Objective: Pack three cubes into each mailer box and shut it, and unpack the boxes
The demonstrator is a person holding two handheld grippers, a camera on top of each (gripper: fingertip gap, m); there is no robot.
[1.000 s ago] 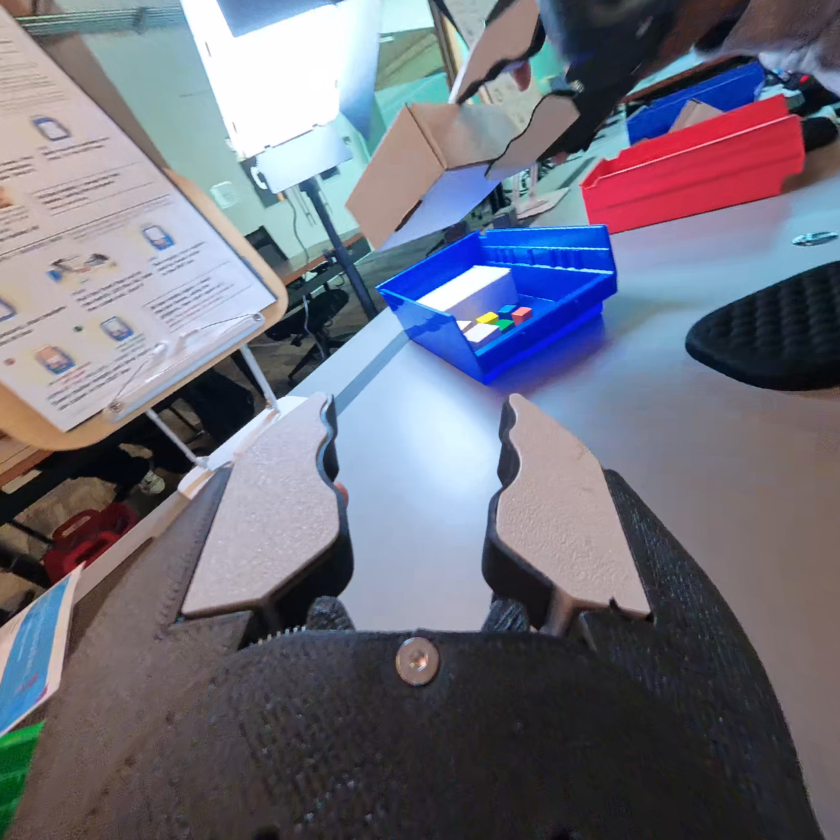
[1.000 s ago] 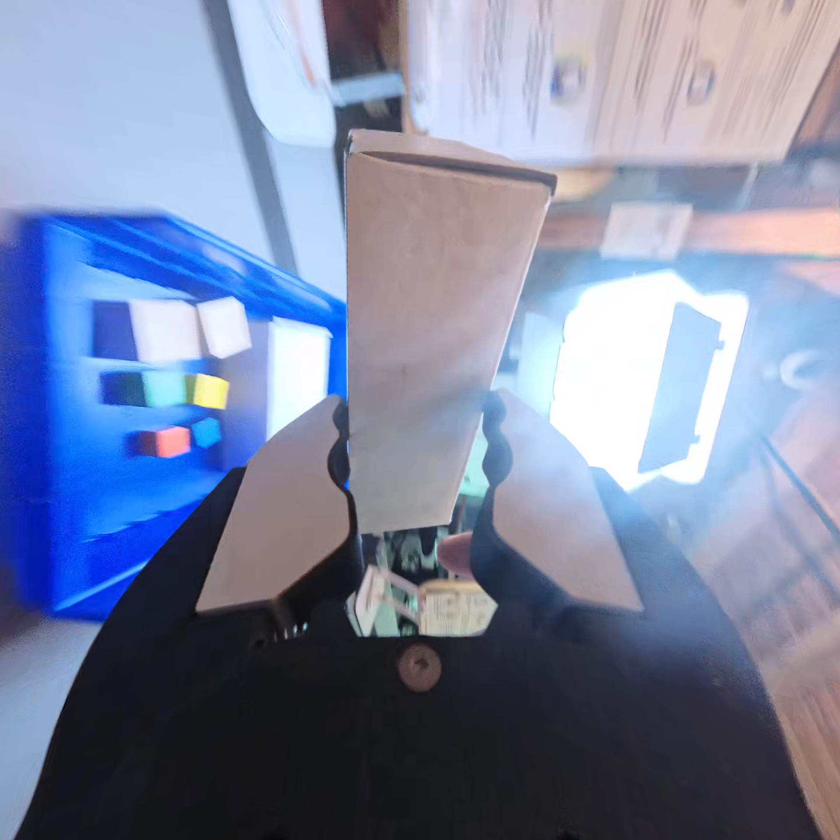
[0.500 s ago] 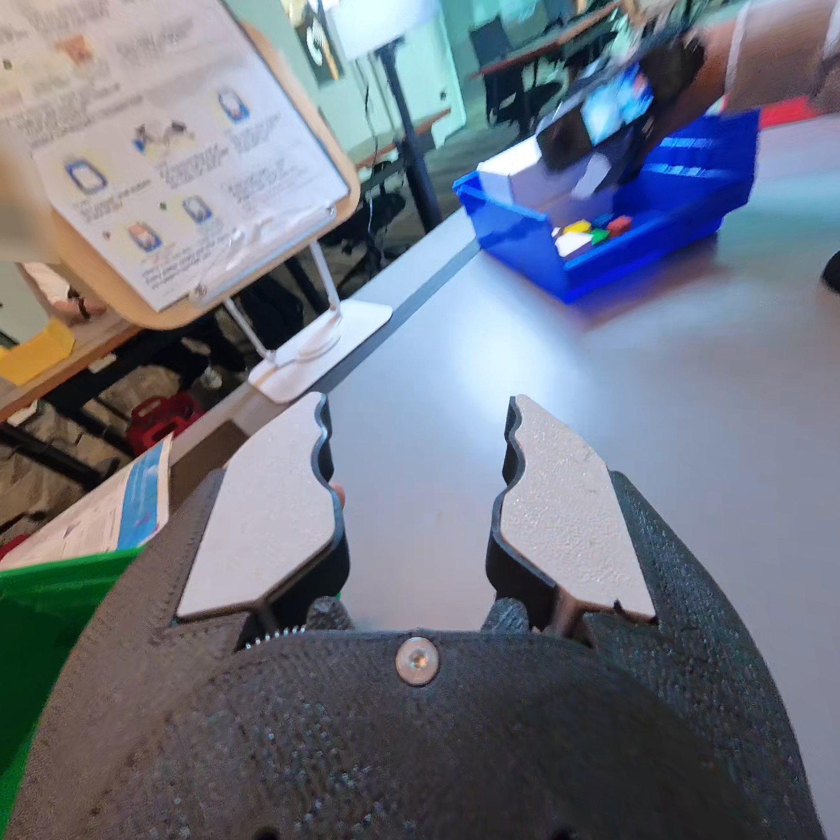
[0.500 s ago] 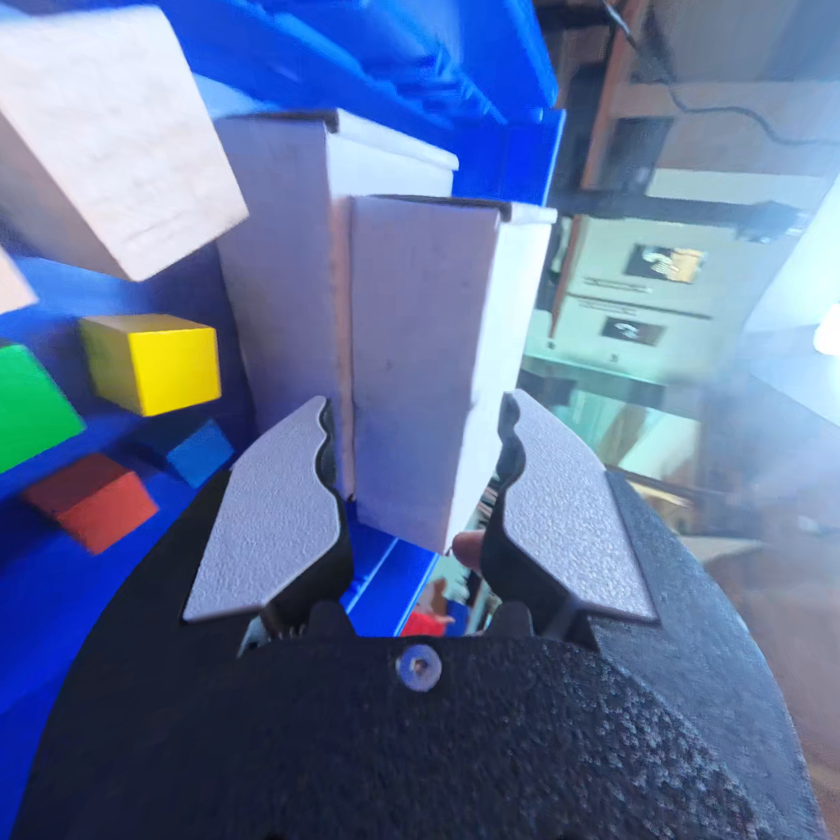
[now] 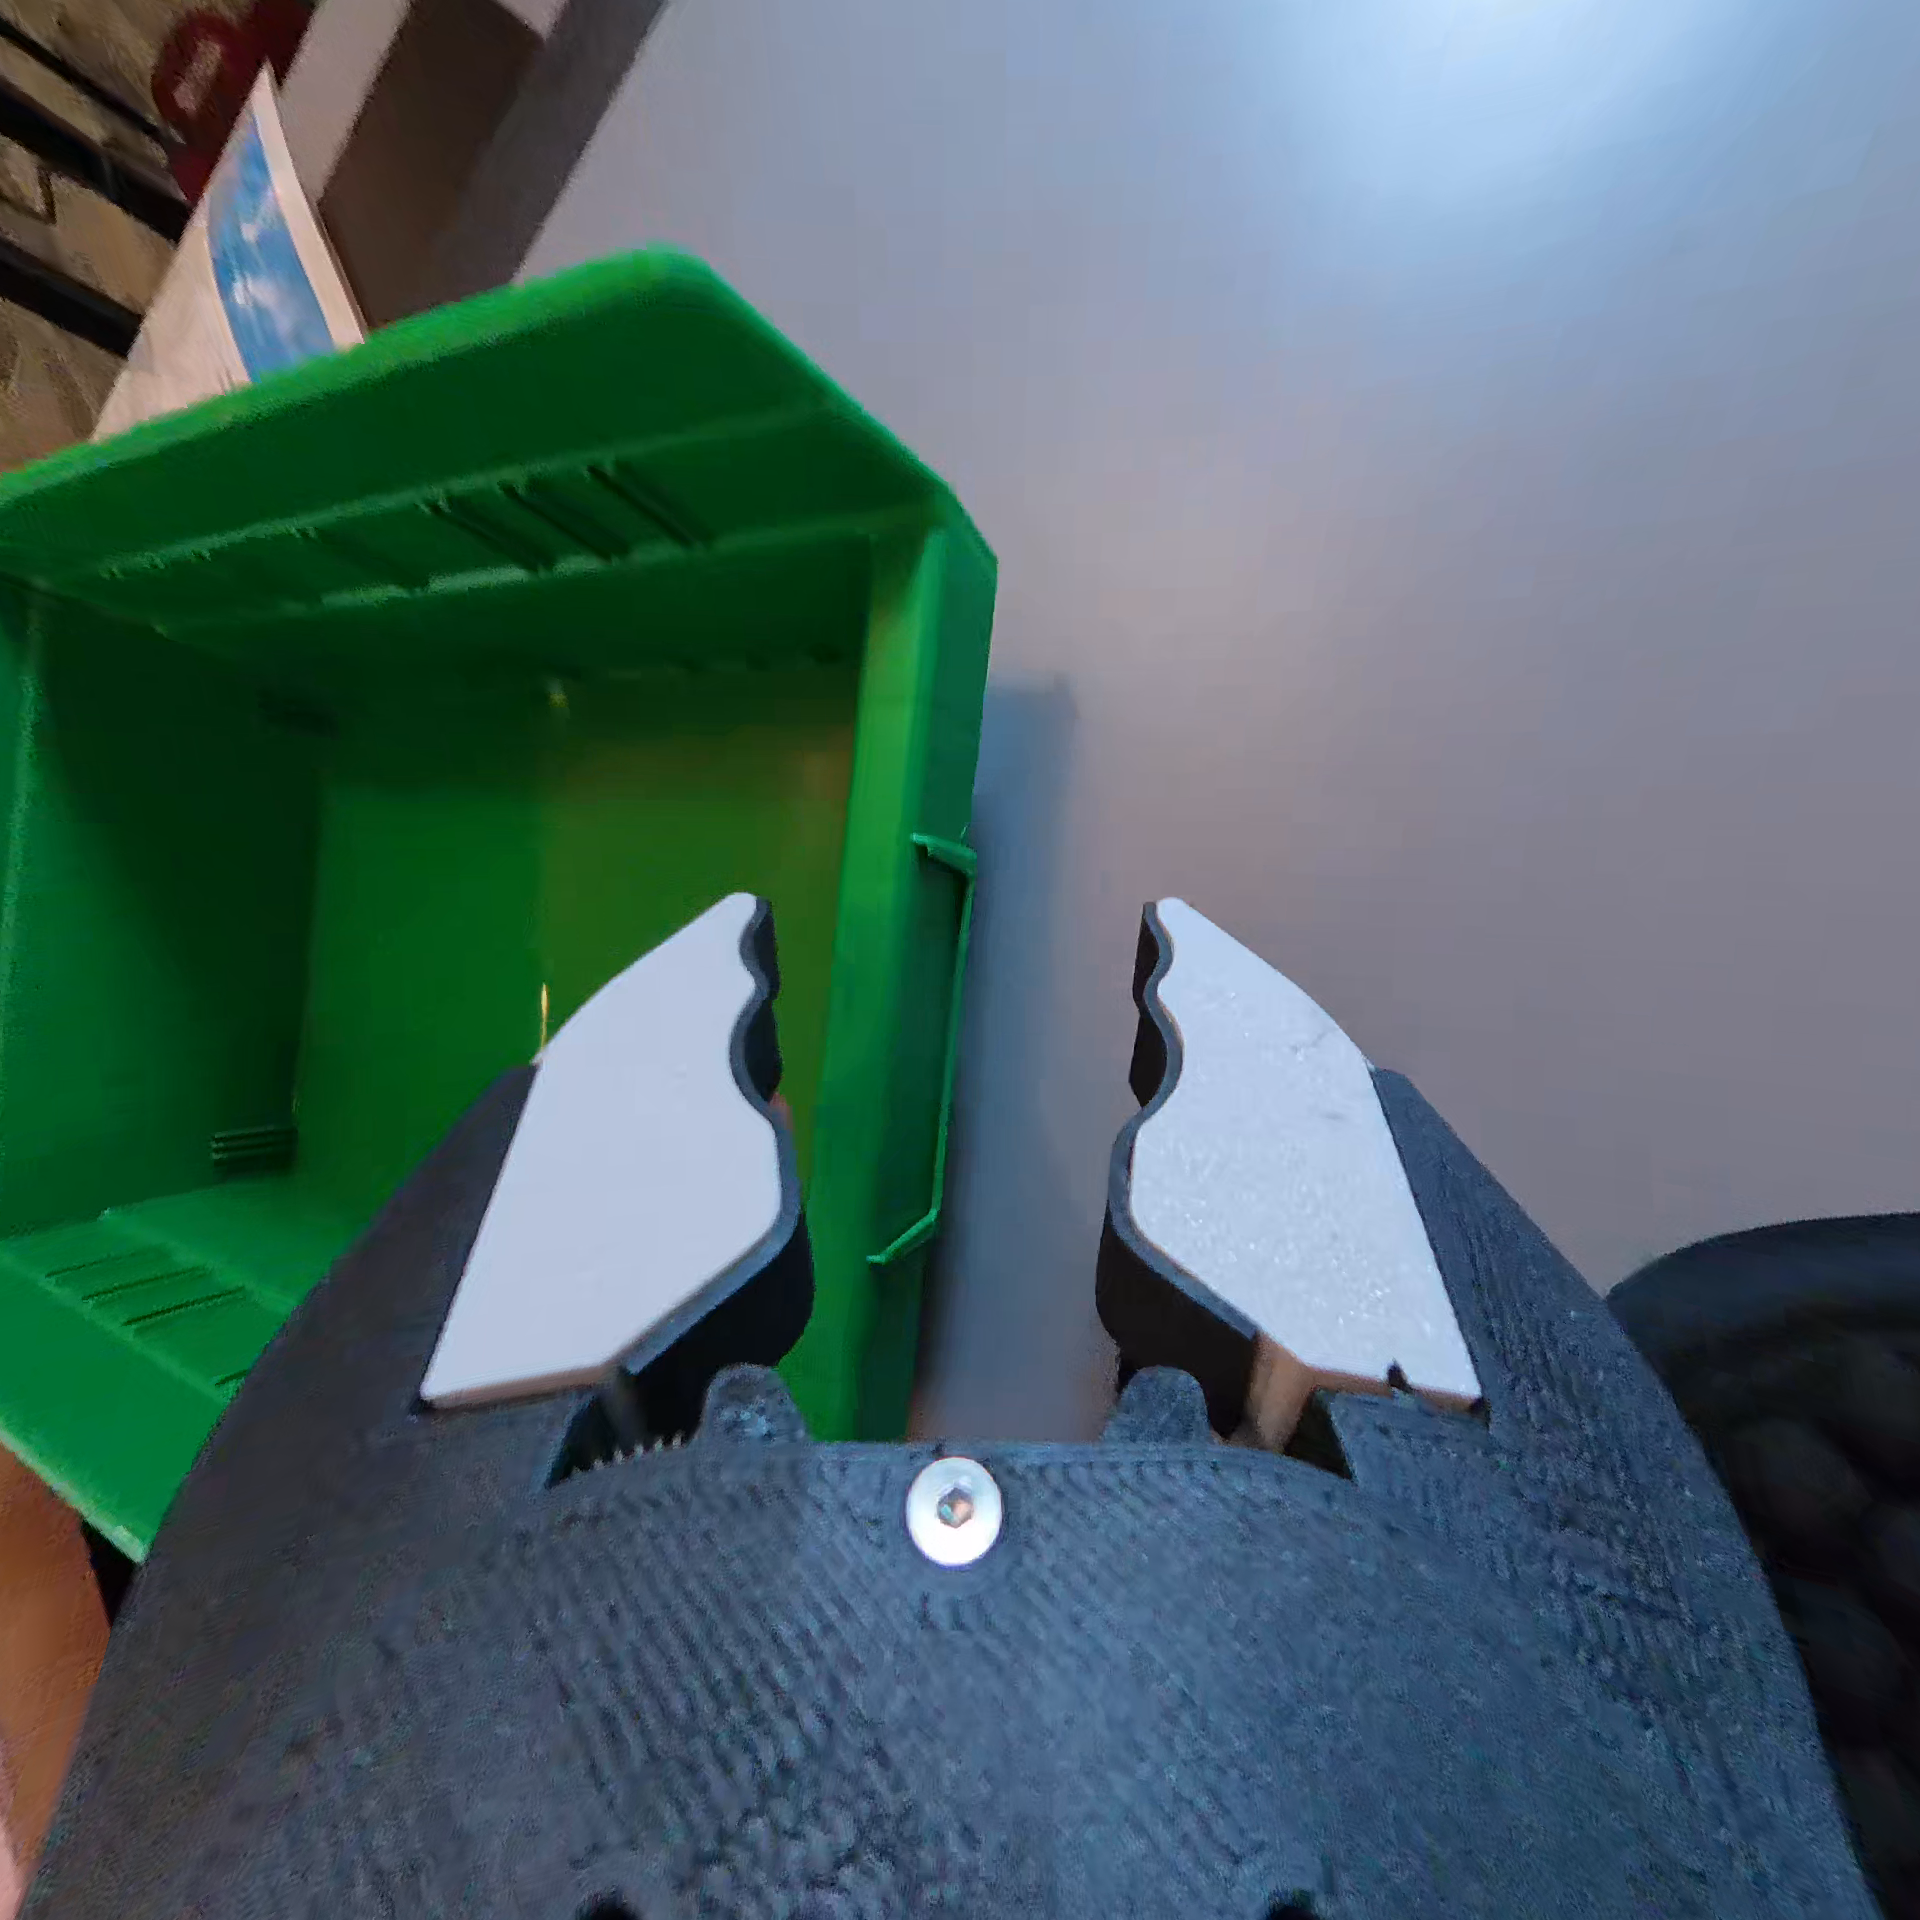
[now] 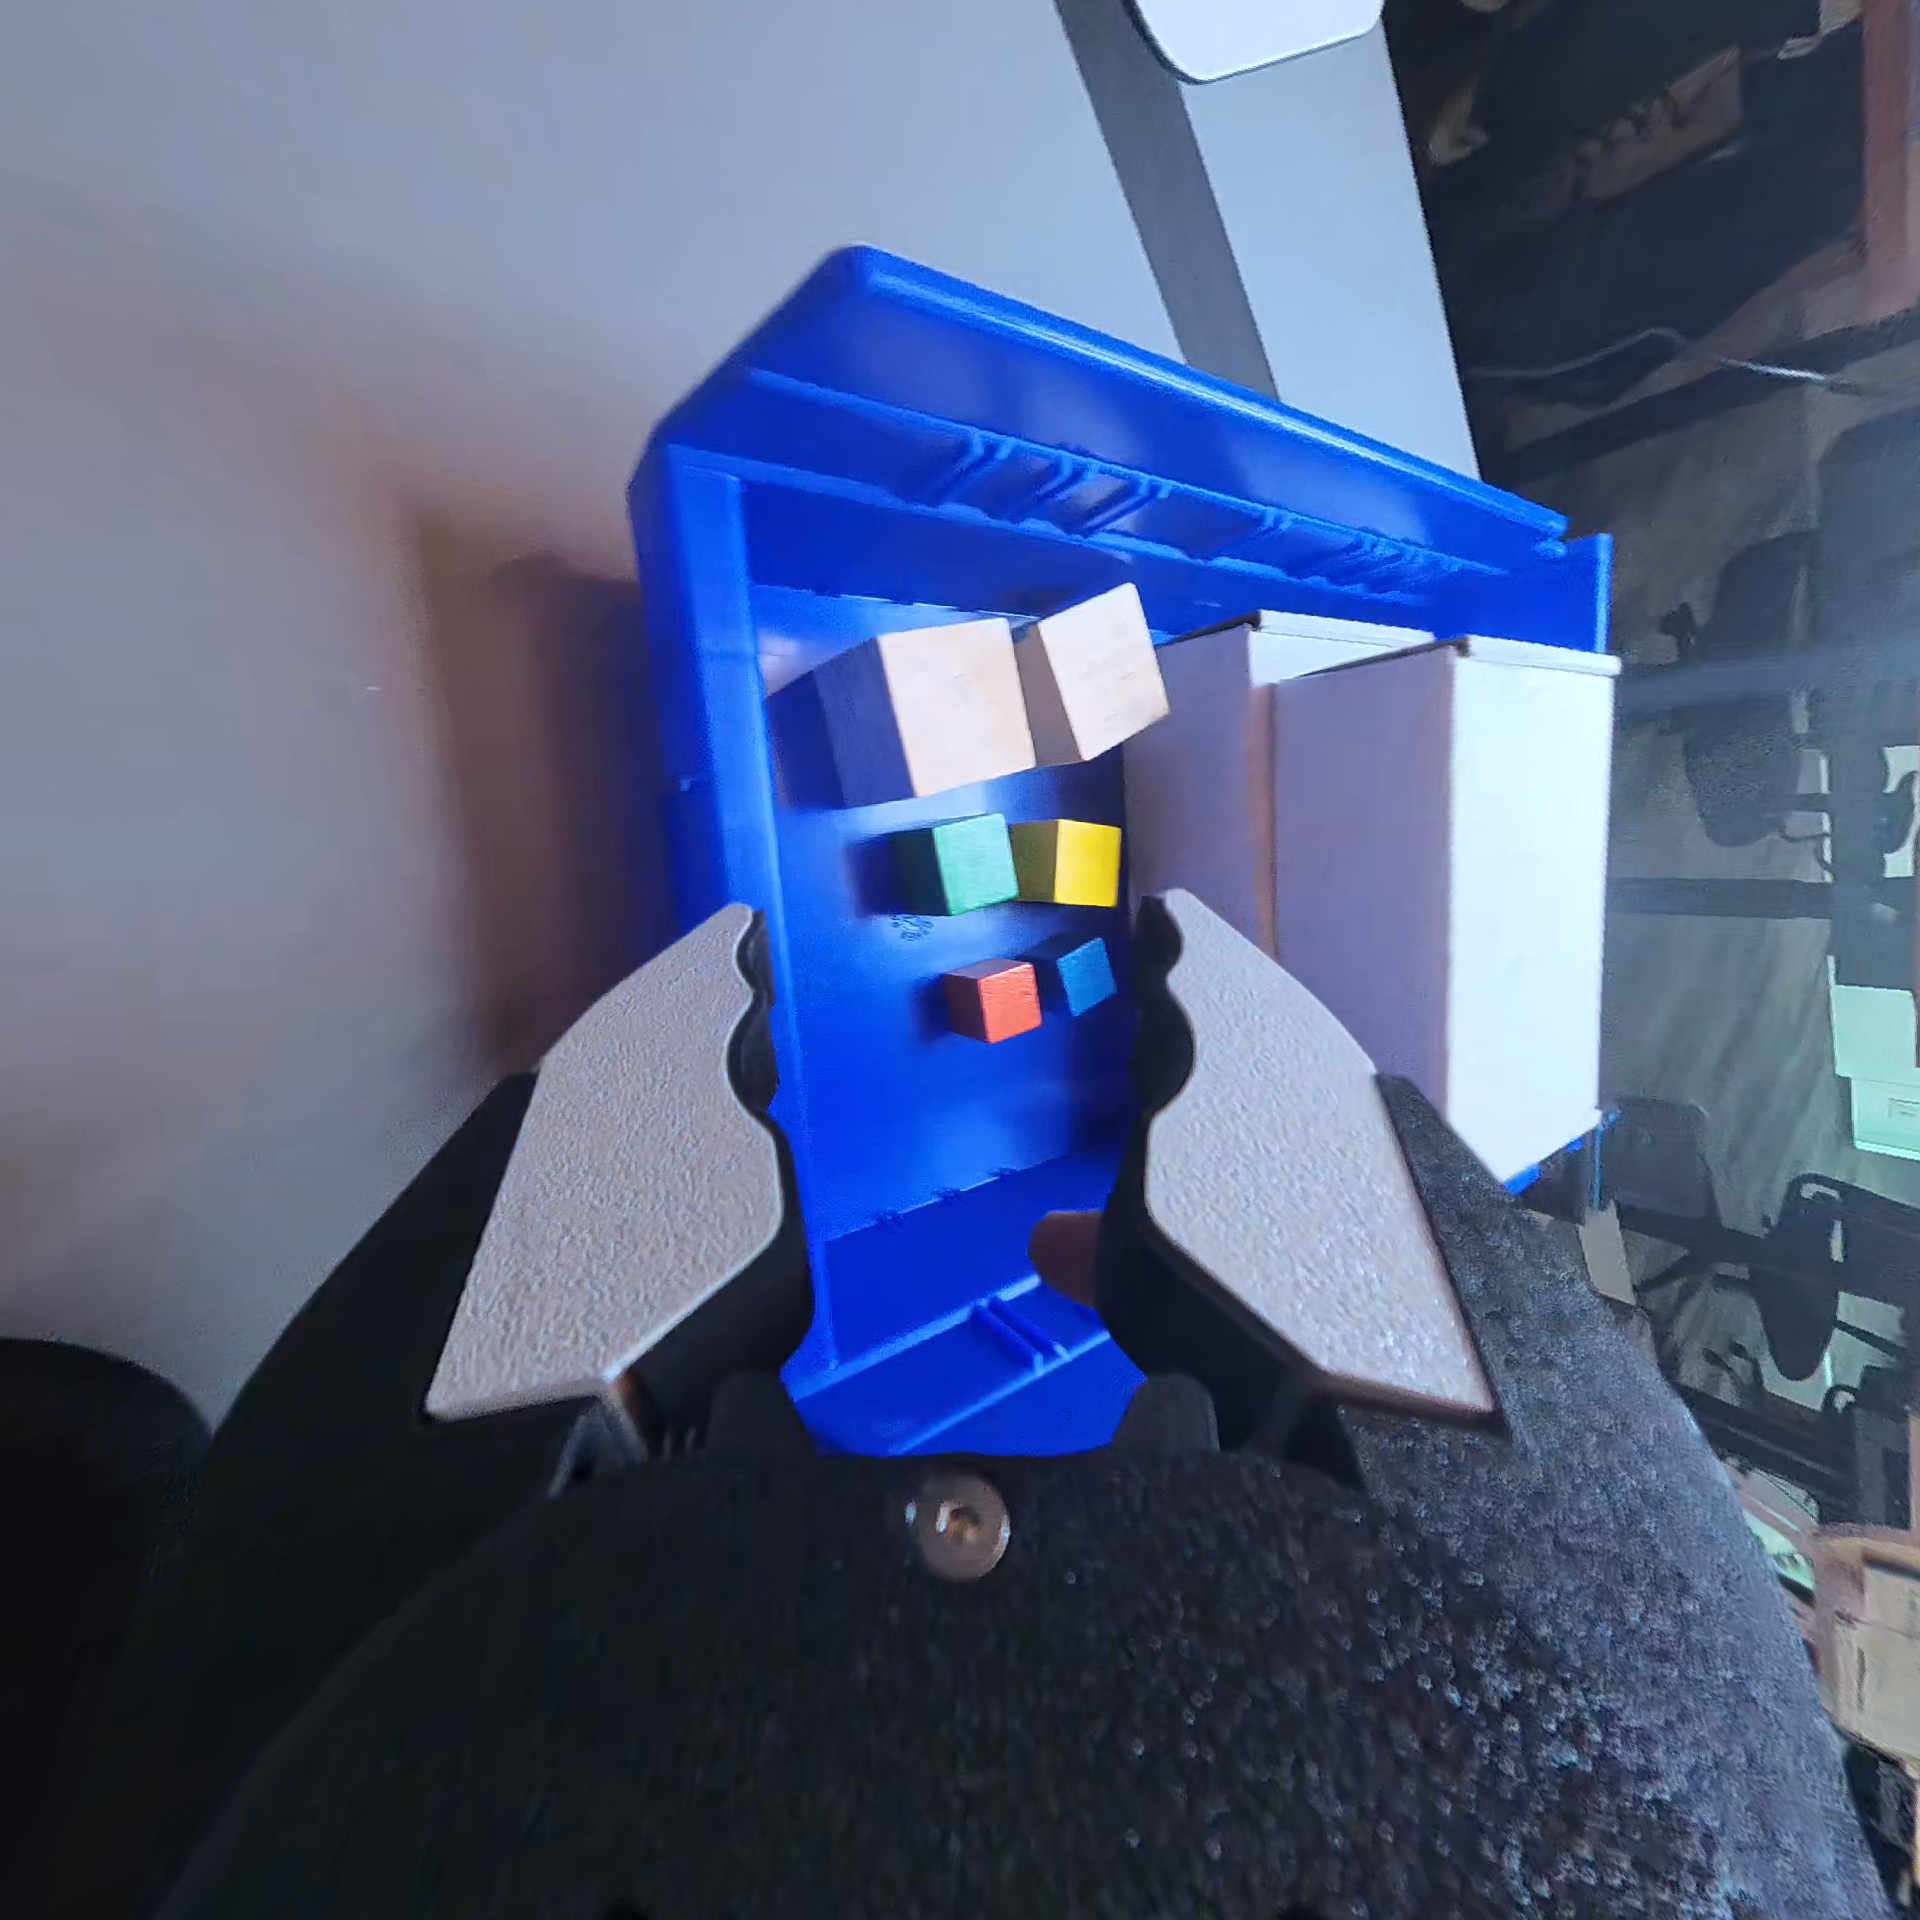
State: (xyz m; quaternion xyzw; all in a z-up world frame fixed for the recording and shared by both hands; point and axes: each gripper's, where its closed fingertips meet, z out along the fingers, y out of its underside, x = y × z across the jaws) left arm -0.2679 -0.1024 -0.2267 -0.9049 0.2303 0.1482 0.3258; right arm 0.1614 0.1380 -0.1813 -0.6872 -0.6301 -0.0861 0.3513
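Note:
In the right wrist view a blue bin (image 6: 717, 644) holds two white mailer boxes (image 6: 1455, 883) standing side by side at its right end. Beside them lie two large plain wooden cubes (image 6: 956, 707) and small green (image 6: 971, 862), yellow (image 6: 1075, 862), red (image 6: 997, 1000) and blue (image 6: 1086, 975) cubes. My right gripper (image 6: 951, 914) is open and empty above the bin's near end. In the left wrist view my left gripper (image 5: 956, 920) is open and empty, straddling the right wall of an empty green bin (image 5: 904, 935).
The bins stand on a grey table (image 5: 1455, 520). A black textured pad (image 5: 1787, 1455) lies at the right in the left wrist view. A white stand base (image 6: 1247, 31) sits past the blue bin. Papers (image 5: 249, 260) lie beyond the green bin. Tip to tip, the grippers are about 50 cm apart. The white stand base (image 6: 1247, 31) is closer to my right gripper, around 35 cm from its tips; the left tips are 55 cm off.
My right gripper let go of the mailer box, left it standing in the blue bin, and drew back. My left gripper swung left and down from the open table to the green bin.

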